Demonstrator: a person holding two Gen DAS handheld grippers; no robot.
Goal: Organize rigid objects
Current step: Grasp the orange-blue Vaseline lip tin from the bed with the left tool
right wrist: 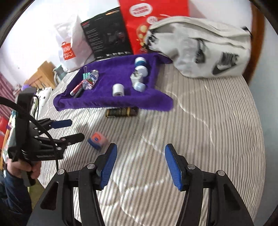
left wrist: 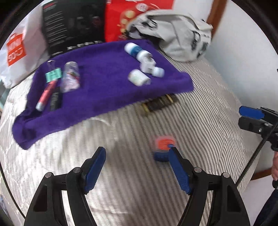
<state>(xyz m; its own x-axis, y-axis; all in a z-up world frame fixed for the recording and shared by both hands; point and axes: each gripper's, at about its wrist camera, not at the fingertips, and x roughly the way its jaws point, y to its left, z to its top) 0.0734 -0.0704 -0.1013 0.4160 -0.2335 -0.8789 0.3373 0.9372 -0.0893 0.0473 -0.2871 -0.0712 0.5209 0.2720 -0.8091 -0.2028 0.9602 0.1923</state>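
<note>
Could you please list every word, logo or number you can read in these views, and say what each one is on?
"MINI SO", partly legible, on the orange panel of the white shopping bag.
Nike swoosh with blurred lettering above it, on the grey bag.
Red bag: speech-bubble text, unreadable.
Black box: fine print too small.
Small bottle: label blurred.

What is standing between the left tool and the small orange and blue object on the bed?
Nothing visible. The left tool is open, and only bare striped bedding lies between it and the orange and blue object.
</note>
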